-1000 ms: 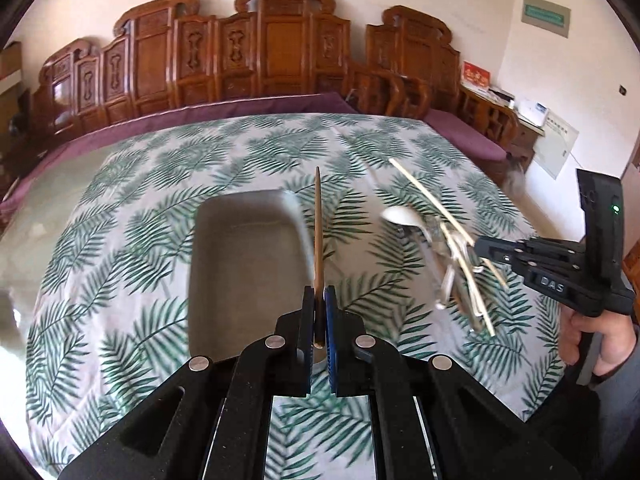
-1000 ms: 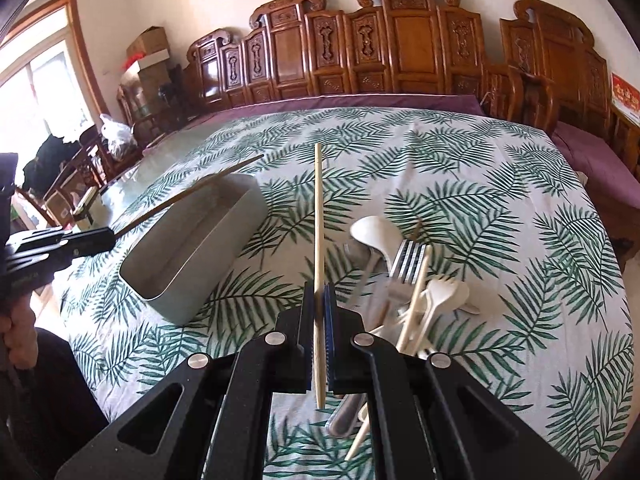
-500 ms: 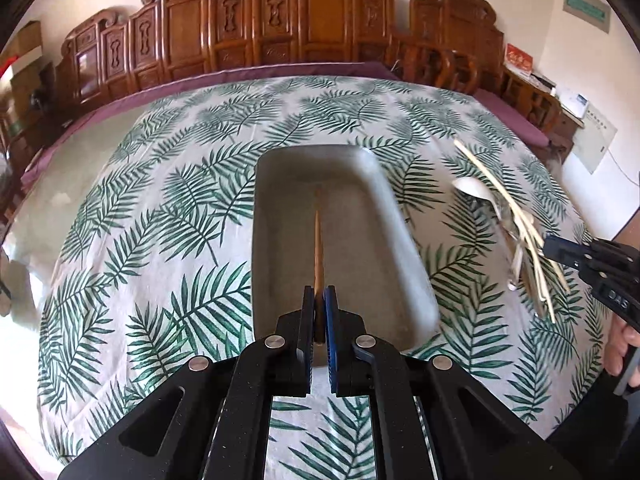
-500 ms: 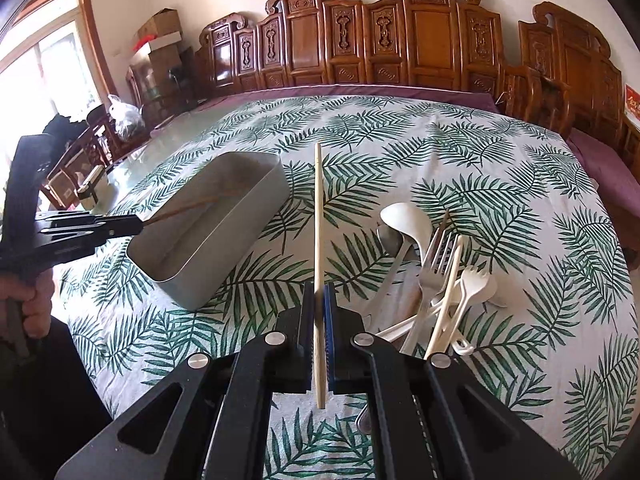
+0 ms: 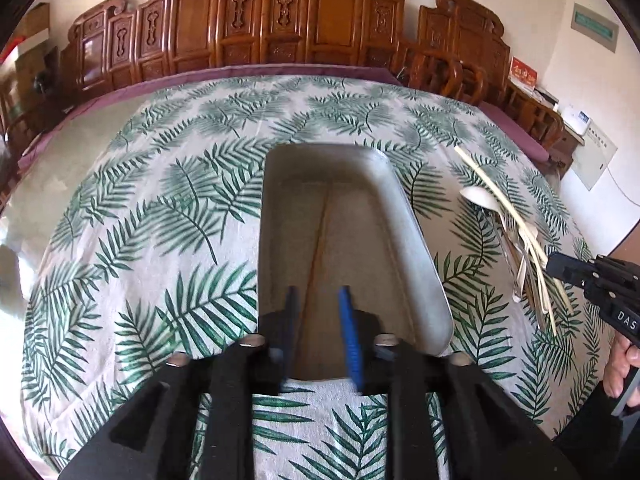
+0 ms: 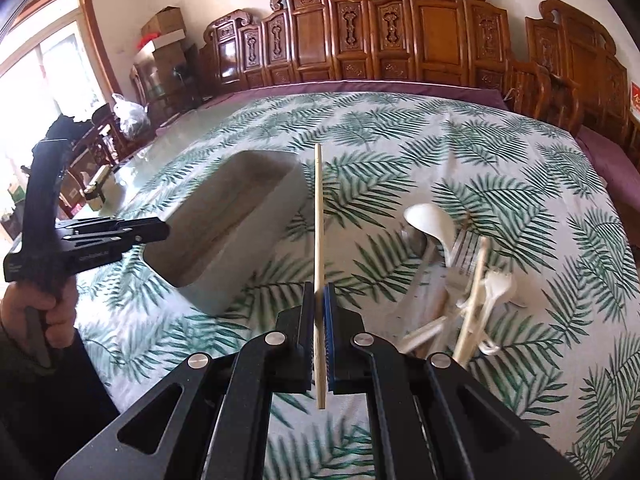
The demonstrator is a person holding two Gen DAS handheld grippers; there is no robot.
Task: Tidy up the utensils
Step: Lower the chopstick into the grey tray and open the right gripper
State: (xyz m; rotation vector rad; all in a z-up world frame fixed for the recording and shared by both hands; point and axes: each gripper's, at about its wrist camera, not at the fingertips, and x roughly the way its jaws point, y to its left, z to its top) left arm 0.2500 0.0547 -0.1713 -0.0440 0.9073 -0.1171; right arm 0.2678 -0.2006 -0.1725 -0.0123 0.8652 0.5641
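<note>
Left gripper (image 5: 316, 304), lower centre of left wrist view: jaws just opened, apart over near end of tray (image 5: 416, 240). Brown chopstick (image 5: 320, 236) lies on tray floor, running from between fingers toward far end, pads clear of it. Right gripper (image 6: 319, 312), lower centre of right wrist view: clamped on pale chopstick (image 6: 318, 216), stick pointing up-frame above tablecloth (image 6: 400, 128). Utensil pile (image 6: 452, 264), spoons and fork, right of centre on cloth. Tray left of centre, apart from pile.
</note>
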